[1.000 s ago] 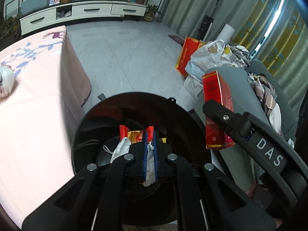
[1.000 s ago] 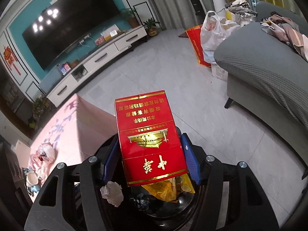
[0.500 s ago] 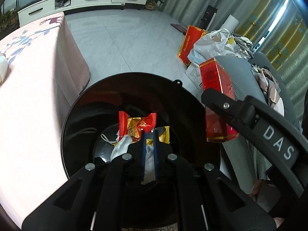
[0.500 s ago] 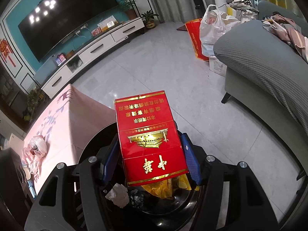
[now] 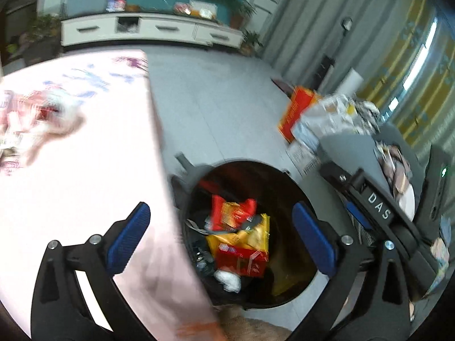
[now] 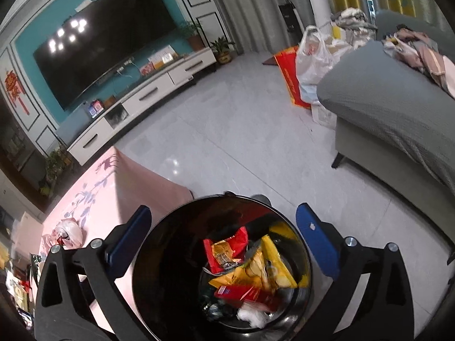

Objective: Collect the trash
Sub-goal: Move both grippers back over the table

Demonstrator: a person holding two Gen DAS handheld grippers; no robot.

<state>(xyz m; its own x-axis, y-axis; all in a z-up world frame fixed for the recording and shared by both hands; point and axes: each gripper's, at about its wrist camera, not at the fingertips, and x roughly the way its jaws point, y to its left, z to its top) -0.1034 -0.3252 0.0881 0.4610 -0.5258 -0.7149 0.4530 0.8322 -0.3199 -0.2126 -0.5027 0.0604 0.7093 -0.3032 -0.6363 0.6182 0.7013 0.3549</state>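
A round black trash bin [image 5: 301,199] [image 6: 159,244] stands on the floor beside the pink table. Inside lie a red box [image 5: 241,261] [image 6: 244,294], red and yellow snack wrappers [image 5: 233,213] [image 6: 224,248] and a crumpled white tissue [image 5: 229,278] [image 6: 251,315]. My left gripper [image 5: 221,236] is open and empty above the bin's left rim. My right gripper [image 6: 223,238] is open and empty above the bin. The right gripper's body [image 5: 378,210] shows in the left wrist view at the right.
A pink floral tablecloth [image 5: 71,176] [image 6: 119,179] covers the table at left, with bagged trash on it [image 5: 37,113] [image 6: 66,231]. A grey sofa [image 6: 398,108] stands at right, with a red bag [image 6: 290,79] and white plastic bag [image 6: 312,56] beside it. A TV cabinet [image 6: 142,96] lines the far wall.
Both grippers have opened. The tissue left the left gripper and the red box left the right one; both now lie in the bin. The left view has swung left over the table.
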